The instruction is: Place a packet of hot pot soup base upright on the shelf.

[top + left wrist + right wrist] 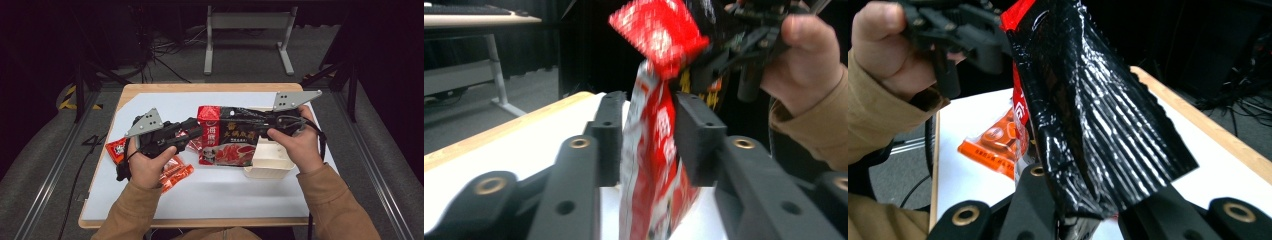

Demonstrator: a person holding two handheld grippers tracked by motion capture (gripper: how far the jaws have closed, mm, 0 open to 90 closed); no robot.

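Hotpot packet (pixel 234 136) lifted above white tray (pixel 270 162), clamped by right gripper (pixel 265 124); left gripper (pixel 649 135) loosened around it, unopened.

White box (pixel 270 161) half hidden under pouch (pixel 235 142)

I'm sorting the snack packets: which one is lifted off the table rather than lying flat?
The big black-and-red bag, held up between the left gripper and the right gripper. The small orange packets lie flat on the table.
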